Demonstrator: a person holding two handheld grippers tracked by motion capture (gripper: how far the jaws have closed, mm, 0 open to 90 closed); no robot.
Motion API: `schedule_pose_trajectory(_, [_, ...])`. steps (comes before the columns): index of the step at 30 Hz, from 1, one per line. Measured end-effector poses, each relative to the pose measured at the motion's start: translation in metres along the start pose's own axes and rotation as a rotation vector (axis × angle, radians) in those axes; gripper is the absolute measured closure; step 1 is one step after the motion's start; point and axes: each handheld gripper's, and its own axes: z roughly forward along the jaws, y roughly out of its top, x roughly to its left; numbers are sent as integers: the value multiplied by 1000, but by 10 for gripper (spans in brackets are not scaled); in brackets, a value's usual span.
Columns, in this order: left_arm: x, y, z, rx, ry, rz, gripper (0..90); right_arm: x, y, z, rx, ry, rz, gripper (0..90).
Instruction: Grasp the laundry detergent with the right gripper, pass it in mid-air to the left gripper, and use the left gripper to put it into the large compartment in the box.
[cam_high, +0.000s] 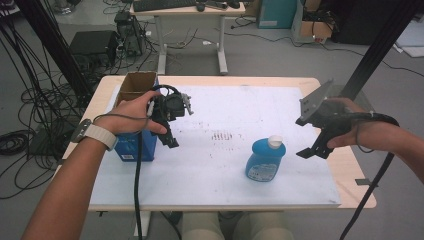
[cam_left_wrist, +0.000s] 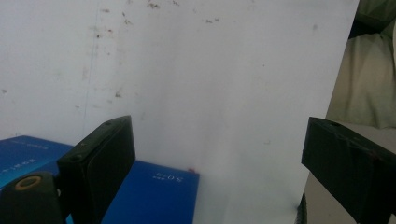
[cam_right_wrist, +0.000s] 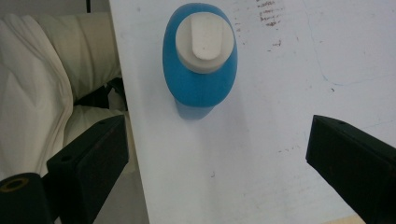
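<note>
Two open grippers held above a white board with a blue bottle on it.

The white board (cam_high: 210, 170) covers most of the table (cam_high: 350, 197). Taking the blue bottle (cam_high: 265, 160) as landmark: it stands upright with its white cap (cam_right_wrist: 204, 43) on, on the board's near right part. Well to its left, at the board's left edge, sits a blue box (cam_high: 135, 147) with an open cardboard box (cam_high: 136, 82) just behind it. The left gripper (cam_high: 171, 140) is held over the blue box's right side, well apart from the bottle, jaws wide with only bare board between them. The right gripper (cam_high: 312, 151) is held near the bottle's right, above the board's edge, jaws spread wide and gripping nothing; the bottle lies ahead of them, untouched.
</note>
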Motion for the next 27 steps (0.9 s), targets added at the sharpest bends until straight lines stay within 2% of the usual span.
schedule_pose_trajectory(11, [-2, 1, -1, -36, 2, 11, 100, 0, -3, 4, -19, 9, 3, 60])
schedule_pose_trajectory(17, [-5, 6, 0, -39, 0, 27, 102, 1, -6, 5, -37, 16, 15, 56])
schedule_pose_trajectory(19, [-4, 7, -3, -7, 2, 36, 103, 1, -8, 6, -56, 17, 27, 55])
schedule_pose_trajectory(24, [-4, 7, -2, -17, 11, 28, 103, 2, -14, 8, -78, 25, 41, 55])
schedule_pose_trajectory(25, [-3, 6, -2, -18, 10, 28, 103, 4, -14, 9, -90, 26, 77, 55])
schedule_pose_trajectory(27, [-3, 6, -2, -17, 15, 26, 96, 3, -16, 11, -97, 25, 55, 55])
